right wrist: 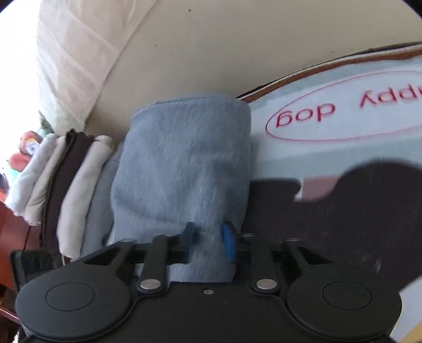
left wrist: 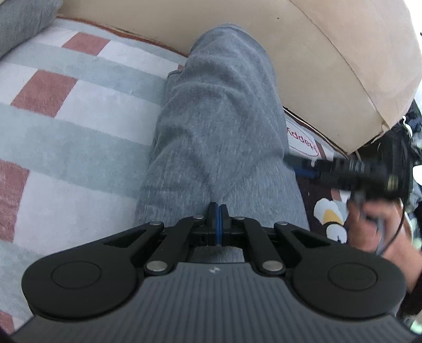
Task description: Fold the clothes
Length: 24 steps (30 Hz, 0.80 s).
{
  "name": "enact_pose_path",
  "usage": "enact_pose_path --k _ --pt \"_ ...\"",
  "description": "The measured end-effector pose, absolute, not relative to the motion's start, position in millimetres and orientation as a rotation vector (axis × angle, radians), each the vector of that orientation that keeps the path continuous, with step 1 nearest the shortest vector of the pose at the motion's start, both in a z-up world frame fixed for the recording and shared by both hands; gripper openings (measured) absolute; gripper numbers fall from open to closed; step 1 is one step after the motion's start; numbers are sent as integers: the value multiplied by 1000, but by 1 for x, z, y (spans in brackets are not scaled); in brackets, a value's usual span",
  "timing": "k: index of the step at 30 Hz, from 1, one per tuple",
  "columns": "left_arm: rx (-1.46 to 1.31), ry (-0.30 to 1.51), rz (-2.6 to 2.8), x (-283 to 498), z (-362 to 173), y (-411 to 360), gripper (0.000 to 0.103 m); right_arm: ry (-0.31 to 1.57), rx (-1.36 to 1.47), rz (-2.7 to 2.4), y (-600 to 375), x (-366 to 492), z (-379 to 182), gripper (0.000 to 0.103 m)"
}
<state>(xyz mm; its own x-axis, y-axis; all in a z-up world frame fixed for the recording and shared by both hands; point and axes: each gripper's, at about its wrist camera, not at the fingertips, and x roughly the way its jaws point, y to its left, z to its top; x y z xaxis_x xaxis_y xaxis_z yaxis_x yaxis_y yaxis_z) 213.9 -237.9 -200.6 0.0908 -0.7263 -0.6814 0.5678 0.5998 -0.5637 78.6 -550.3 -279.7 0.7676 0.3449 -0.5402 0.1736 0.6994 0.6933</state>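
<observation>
A grey fleece garment (left wrist: pixel 219 126) lies folded in a long strip on a checked blanket (left wrist: pixel 68 132), its far end against the sofa. My left gripper (left wrist: pixel 217 213) is shut, its tips resting on the garment's near end where creases meet; whether cloth is pinched cannot be told. In the right wrist view the same garment (right wrist: pixel 184 163) looks blue-grey. My right gripper (right wrist: pixel 209 234) stands open over its near edge, with cloth lying between the blue pads (right wrist: pixel 228 242). The left wrist view shows the right gripper (left wrist: pixel 303 166) blurred at the garment's right edge, held by a hand (left wrist: pixel 379 227).
A beige sofa back (left wrist: pixel 329 66) runs behind the garment. A stack of folded clothes (right wrist: pixel 68 184) stands left of it. A mat with a "happy dog" oval (right wrist: pixel 343 110) lies to the right. The left gripper shows as a dark blur (right wrist: pixel 356 211). A grey cushion (left wrist: pixel 23 21) sits far left.
</observation>
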Motion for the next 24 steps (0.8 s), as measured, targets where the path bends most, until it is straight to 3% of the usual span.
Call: enact_pose_path --k 4,6,13,17,23,24 --pt "-239 1169 -944 221 -204 -236 4 799 682 129 -519 72 -273 23" --pt "-250 1177 -942 223 -205 -236 4 846 697 161 -513 65 -277 15" --pt "-244 1192 -937 226 -203 -239 4 966 799 333 -492 29 -291 10" --pt "-58 1061 -1006 208 -183 -249 4 951 790 327 -481 16 -282 10" --pt "237 840 -1155 181 -120 -301 25 887 661 221 -477 3 -262 14" --pt "308 799 -1175 180 -108 -319 35 883 652 222 -477 3 -262 14"
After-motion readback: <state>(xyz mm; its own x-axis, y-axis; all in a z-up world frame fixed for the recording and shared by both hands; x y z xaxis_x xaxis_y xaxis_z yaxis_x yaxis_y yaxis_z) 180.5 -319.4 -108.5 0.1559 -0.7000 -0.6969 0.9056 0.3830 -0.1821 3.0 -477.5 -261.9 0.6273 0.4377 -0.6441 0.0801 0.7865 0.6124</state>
